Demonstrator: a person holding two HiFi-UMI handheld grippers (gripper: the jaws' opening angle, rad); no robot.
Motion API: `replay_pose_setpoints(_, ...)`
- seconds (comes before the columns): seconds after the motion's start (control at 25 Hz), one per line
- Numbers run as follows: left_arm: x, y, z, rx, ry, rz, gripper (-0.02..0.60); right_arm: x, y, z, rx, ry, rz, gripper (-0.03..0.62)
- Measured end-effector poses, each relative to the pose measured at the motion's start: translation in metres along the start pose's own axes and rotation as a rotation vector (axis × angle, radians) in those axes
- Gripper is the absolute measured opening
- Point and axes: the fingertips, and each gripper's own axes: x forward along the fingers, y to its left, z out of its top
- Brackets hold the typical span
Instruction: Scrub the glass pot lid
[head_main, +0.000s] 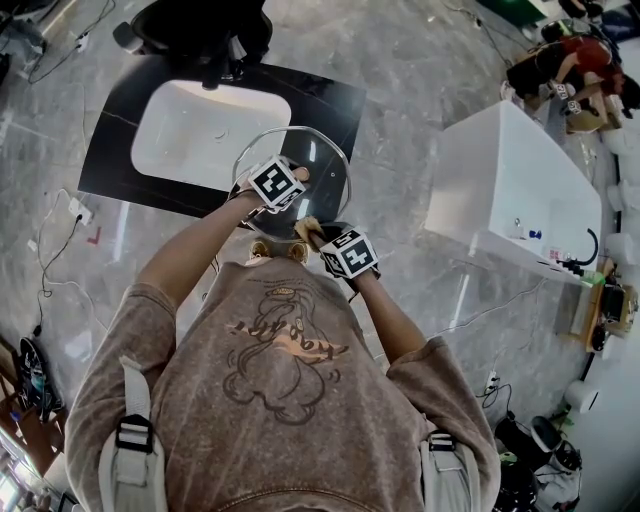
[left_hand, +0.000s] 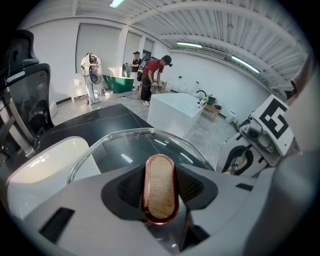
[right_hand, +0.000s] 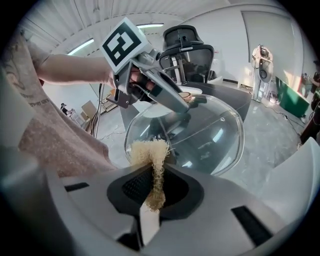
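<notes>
The round clear glass pot lid is held above the black worktop, its copper-rimmed wooden knob clenched by the left gripper. A beige fibrous scrub pad is clamped in the right gripper at the lid's near rim.

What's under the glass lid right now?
Through the glass lid: black countertop and an edge of the white sink. The left tongs cover what lies below its near part.

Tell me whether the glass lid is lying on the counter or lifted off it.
Lifted. The left gripper clamps its wooden handle, and the right gripper view shows the glass lid hanging in the air.
</notes>
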Motion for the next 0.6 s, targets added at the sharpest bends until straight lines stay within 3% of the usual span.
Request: replay_pose_setpoints(0.6, 0.001, -0.001, -0.001, -0.006, -0.013, 0.004, 0.184, -0.025, -0.080, -0.001, 0.100, -0.017, -0.136, 0.049)
